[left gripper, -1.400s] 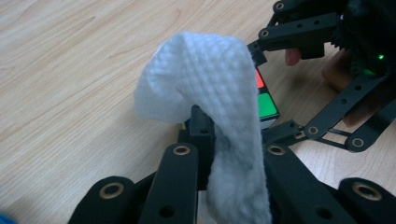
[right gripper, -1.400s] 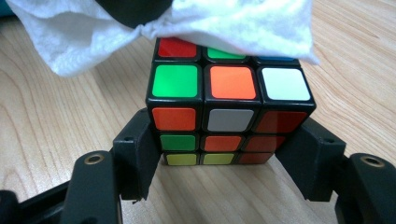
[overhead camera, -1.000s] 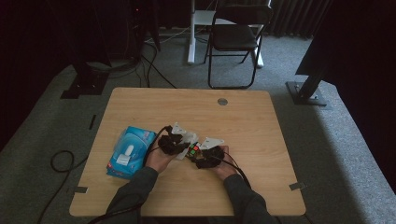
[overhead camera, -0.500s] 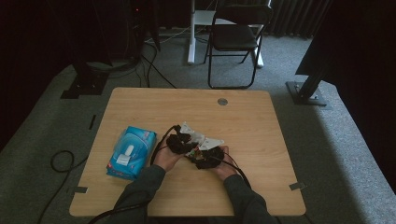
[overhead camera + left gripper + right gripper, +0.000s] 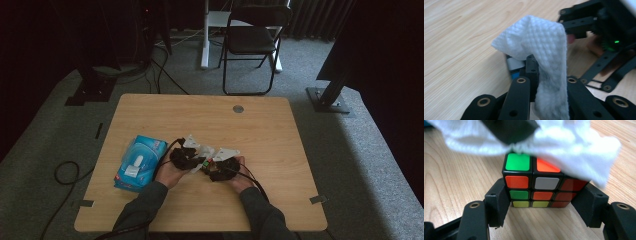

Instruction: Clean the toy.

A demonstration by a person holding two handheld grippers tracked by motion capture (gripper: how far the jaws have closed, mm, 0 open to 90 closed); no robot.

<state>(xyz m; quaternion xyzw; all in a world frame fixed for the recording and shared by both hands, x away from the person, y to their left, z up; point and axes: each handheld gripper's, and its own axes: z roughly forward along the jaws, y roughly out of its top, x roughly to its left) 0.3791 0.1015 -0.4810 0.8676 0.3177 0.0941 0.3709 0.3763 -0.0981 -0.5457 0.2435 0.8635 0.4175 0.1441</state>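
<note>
Since 1 second ago both grippers are sitting slightly nearer mid-table, where the cube (image 5: pixel 537 183) is resting clamped by the right gripper (image 5: pixel 541 205), steadying it while the left gripper (image 5: pixel 549 87), pinching a white wipe (image 5: pixel 544 50), is rubbing its top beside the blue wipes pack (image 5: pixel 140 162).

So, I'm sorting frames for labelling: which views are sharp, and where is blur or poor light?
High view: dim, dark surroundings. Left gripper view: wipe sharp, the other gripper behind blurred. Right gripper view: cube crisp, wipe above it soft and bright.

Embossed white wipe (image 5: pixel 541 47), glossy cube (image 5: pixel 536 182), wood-grain table (image 5: pixel 280 130).
</note>
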